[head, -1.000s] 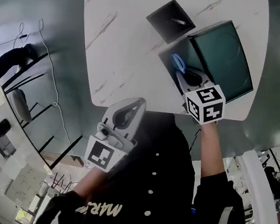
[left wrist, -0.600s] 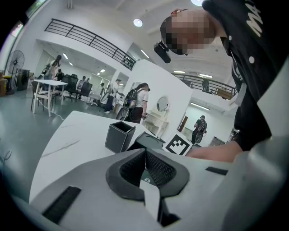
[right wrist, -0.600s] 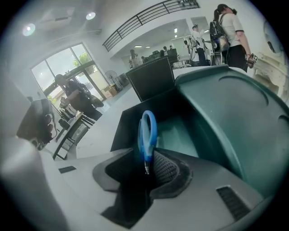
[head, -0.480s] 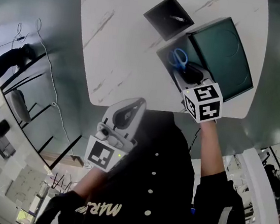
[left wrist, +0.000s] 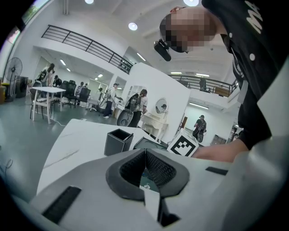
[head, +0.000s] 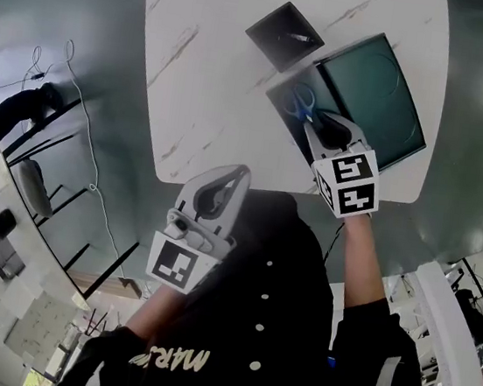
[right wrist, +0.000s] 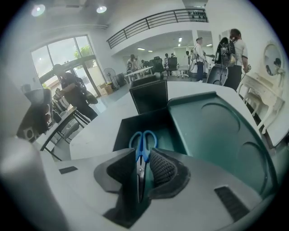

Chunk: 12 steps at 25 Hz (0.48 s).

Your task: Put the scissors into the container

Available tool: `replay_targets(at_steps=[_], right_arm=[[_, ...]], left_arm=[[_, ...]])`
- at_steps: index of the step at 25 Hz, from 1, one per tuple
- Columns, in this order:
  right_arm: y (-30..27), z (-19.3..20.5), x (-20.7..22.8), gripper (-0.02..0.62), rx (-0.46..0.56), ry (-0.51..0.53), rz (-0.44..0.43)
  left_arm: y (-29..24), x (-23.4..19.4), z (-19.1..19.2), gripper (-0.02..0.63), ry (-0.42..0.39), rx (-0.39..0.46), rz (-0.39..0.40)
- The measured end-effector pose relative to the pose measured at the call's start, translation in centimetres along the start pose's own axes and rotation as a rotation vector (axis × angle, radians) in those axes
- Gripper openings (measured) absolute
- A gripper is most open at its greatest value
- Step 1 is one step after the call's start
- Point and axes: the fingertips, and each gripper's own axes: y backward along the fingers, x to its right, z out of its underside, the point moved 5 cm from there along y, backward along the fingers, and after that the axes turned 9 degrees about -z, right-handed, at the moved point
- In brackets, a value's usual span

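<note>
The blue-handled scissors lie flat in the small dark compartment of the green container, handles pointing away from me. My right gripper hovers just above their near end. In the right gripper view the scissors show through the gap between the jaws of the right gripper. The blades run between the pads without being pressed, and the jaws are closing. My left gripper is held off the table near my body, shut and empty. Its pads meet at the tip.
A small black open box stands on the white marbled table just beyond the container, with a thin object inside. The container sits near the table's right front corner. Chairs, cables and distant people surround the table.
The right gripper let go of the scissors, which dropped from its jaws into the container's small compartment. The gripper has drawn back slightly. The left gripper has not moved.
</note>
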Motion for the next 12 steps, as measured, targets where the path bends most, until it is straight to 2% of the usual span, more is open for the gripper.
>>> replay_targets(at_steps=[3, 7, 12], right_arm=[[2.6, -1.2, -0.6, 0.073, 0.054, 0.012, 0.027], [6.2, -3.7, -0.7, 0.02, 0.151, 0.067, 0.079], [11.4, -5.5, -2.2, 0.014, 0.276, 0.104, 0.11]], left_arm=[[0.9, 0.6, -1.7, 0.03, -0.013, 0.025, -0.009], [1.1, 1.5, -4.6, 0.03, -0.059, 0.101, 0.001], [2.0, 3.4, -7.9, 0.03, -0.104, 0.179, 0.018]])
